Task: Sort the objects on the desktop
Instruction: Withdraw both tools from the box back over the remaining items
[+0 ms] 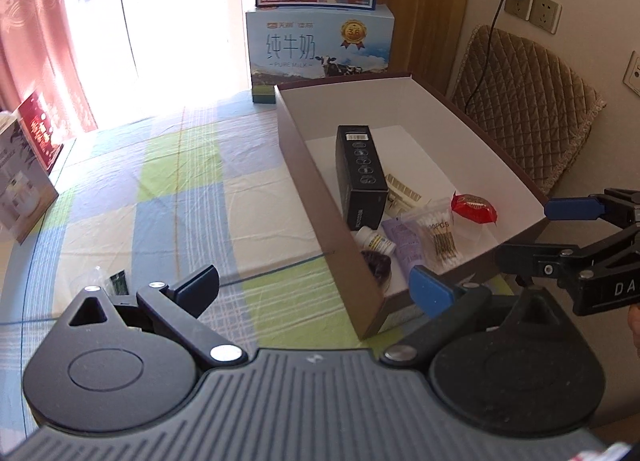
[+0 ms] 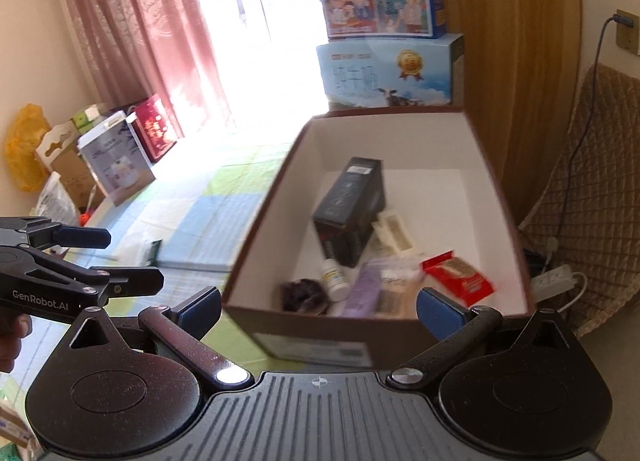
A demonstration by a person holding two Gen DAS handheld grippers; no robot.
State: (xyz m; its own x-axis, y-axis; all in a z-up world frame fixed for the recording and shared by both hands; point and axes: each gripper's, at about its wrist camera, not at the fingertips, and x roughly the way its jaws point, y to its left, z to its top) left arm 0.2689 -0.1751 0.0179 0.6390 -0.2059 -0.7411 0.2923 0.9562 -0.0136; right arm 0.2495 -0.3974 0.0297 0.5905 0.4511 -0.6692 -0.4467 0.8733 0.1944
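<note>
a: in the left wrist view, what sits at the far left of the frame?

b: a white printed carton [image 1: 24, 189] stands at the left edge with a red box [image 1: 42, 129] behind it. low on the checked tablecloth [image 1: 192, 189], just past the left gripper's left finger, lies a small dark green packet [image 1: 119, 283] beside something clear and crinkled.

a: and the left gripper [image 1: 314, 287] itself?

b: its two blue-padded fingers are spread wide with nothing between them. the right pad overlaps the near corner of the brown cardboard box [image 1: 316, 197] in the picture; whether it touches cannot be told.

a: what does that box hold?

b: toward its near end, a black carton [image 1: 360, 175] lies along the left wall, a cream comb-like pack [image 1: 402, 191] beside it. nearer the camera are a small white pill bottle [image 1: 376, 240], a dark purple scrunchie [image 1: 378, 265], a lilac tube [image 1: 404, 243], a bag of cotton swabs [image 1: 440, 237] and, furthest right, a red snack packet [image 1: 474, 207].

a: and at the right edge?

b: the right gripper [image 1: 520, 233] reaches in from lower right, its fingers parted and empty, hovering at the box's right rim.

a: does the right wrist view agree?

b: yes, though blurred. the left gripper [image 2: 136, 259] shows at lower left, parted and empty, the green packet [image 2: 154, 252] just beyond it. the right gripper [image 2: 318, 307] stands wide open over the box's [image 2: 260, 229] near wall, the same items inside.
</note>
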